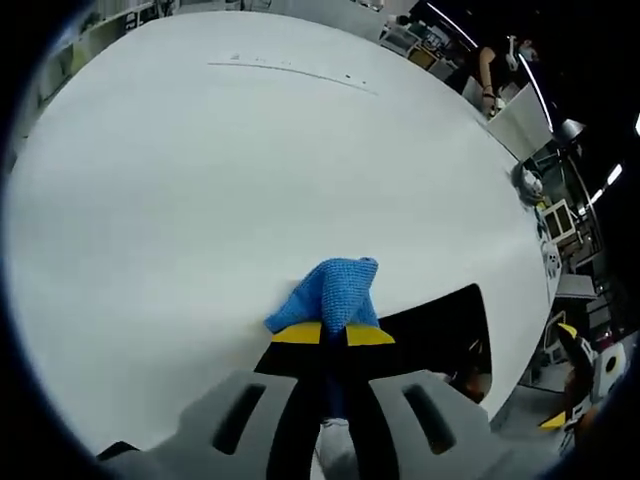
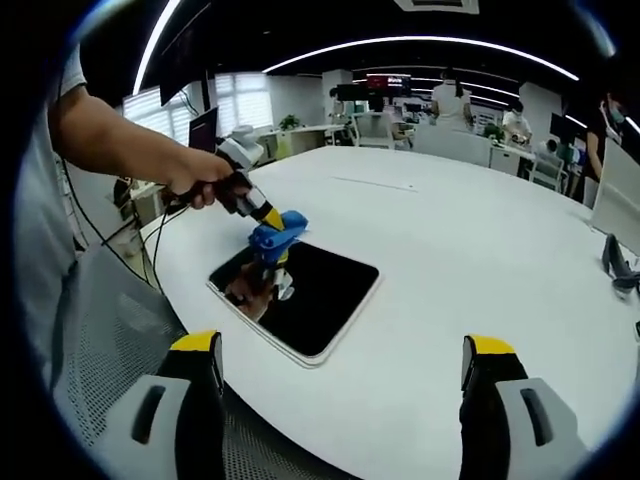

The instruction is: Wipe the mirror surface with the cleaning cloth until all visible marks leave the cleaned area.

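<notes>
Mirror [image 2: 300, 295]: a dark, rounded-corner slab with a pale edge, lying flat on the desk [image 2: 450, 260] near its rim on the person's side; its glass reflects the tool above it, and in the left gripper view it is the dark patch [image 1: 440, 320] just behind the jaws. Cloth [image 2: 278, 232]: blue knit, bunched into a wad and pinched at one end so a loose fold hangs out past the jaw tips; it sits at the mirror's far corner, on or barely above the glass, contact not certain. In the left gripper view the cloth [image 1: 330, 295] pokes out between the yellow tips, over the mirror's edge where glass meets desk. Left gripper [image 2: 268, 215]: held in a person's hand [image 2: 195, 178], angled down at the mirror, jaws narrow and clamped on the cloth; judged so that the free fold, not the hard tips, meets the glass. Right gripper [image 2: 345, 365]: jaws set wide, nothing between them, hanging back off the mirror's near side above a mesh chair back [image 2: 110, 330]; judged to be kept clear to leave the mirror in sight. Marks on the mirror: too small to tell. Desk: large, white, matte, rounded, largely bare around the mirror. Room: open office beyond the mirror, dark ceiling with curved light strips [image 2: 420, 45], window blinds, screens, further desks and several people [image 2: 445, 100] standing well away.
</notes>
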### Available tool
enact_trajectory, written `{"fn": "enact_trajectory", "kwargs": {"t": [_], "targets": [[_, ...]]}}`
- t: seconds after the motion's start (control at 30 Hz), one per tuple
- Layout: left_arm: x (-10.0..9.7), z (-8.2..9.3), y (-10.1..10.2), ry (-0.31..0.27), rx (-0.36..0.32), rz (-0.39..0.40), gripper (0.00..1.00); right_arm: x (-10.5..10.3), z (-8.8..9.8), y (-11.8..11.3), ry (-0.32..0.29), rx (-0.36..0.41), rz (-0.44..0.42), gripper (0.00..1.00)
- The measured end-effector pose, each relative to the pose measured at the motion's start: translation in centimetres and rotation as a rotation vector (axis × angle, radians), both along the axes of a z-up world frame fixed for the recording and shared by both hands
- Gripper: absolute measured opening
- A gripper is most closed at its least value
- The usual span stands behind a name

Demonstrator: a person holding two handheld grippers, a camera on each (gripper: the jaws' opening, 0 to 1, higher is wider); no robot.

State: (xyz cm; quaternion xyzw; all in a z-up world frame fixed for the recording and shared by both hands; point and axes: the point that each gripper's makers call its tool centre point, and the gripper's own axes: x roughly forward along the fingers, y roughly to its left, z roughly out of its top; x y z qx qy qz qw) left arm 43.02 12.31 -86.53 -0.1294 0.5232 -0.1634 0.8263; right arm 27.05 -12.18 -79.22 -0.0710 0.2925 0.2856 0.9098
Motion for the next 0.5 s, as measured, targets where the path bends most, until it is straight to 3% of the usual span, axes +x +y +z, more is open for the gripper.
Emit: {"fn": "enact_trajectory", "kwargs": {"t": [0.07, 0.13, 0.23, 0.37, 0.5], "targets": [[0.0, 0.1, 0.0, 0.012, -0.02, 0.014, 0.03, 0.1, 0.2, -0.1, 0.001, 0.013, -0.02, 0.98], [0.2, 1.1, -0.6, 0.019, -0.107, 0.055, 0.03, 0.3, 0.2, -0.4, -0.008, 0.009, -0.034, 0.98], [0.3, 2.8, 0.1, -0.009, -0.119, 0.045, 0.03, 0.4, 0.3, -0.4, -0.012, 0.012, -0.038, 0.98], [-0.9, 4.7, 1.4, -0.001, -0.126, 0.031, 0.03, 0.4, 0.5, -0.4, -0.017, 0.018, -0.037, 0.98], [-1.8, 5.6, 3.9, -0.013, -0.078, 0.03, 0.03, 0.4, 0.5, -0.3, -0.02, 0.025, -0.039, 0.98]]}}
